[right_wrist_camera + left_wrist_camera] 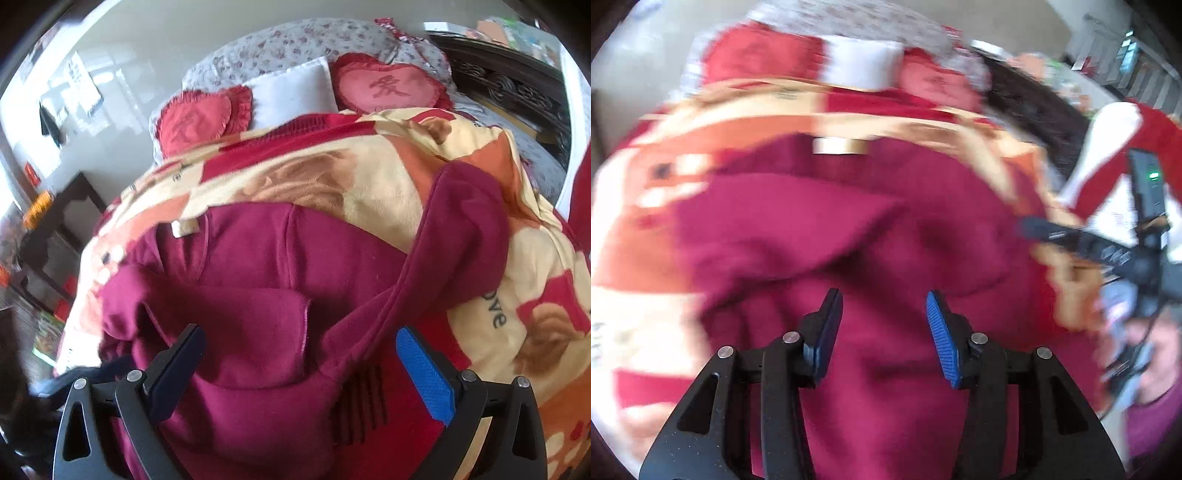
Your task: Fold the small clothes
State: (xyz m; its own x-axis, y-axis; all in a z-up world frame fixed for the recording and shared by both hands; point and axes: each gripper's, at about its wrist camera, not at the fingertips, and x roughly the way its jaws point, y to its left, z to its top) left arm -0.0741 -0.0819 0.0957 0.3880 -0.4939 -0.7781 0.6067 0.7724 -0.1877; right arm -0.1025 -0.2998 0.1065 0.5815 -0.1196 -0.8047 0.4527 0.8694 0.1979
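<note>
**A:** Looking down both wrist views at a dark red top (258, 266) spread on a printed blanket (369, 173) over the bed. Left claw (884, 332) partly open, jaws apart, nothing pinched between the blue pads, just hovering over the body of the top. Very blurry on that side tbh

**B:** Same here on the right claw (301, 373): jaws spread wide, nothing gripped. Red fabric right under and ahead of the gap, not touching the pads as far as can be seen

**A:** Sleeve (461, 236) running up and off to the right of the right claw, cuff end resting on the blanket. Other sleeve folded across the body, its edge just ahead of the right claw's gap

**B:** Pale neck label (186, 227) well ahead and left of the right claw. Also visible straight ahead of the left claw (838, 146), far end of the top

**A:** Further beyond: white pillow (295, 92) between two red heart cushions (388, 86), all at the head of the bed

**B:** In the left view, right claw's black body off to the right edge, over the blanket beside the top. Can't make out its jaws from there, too smeared
</note>
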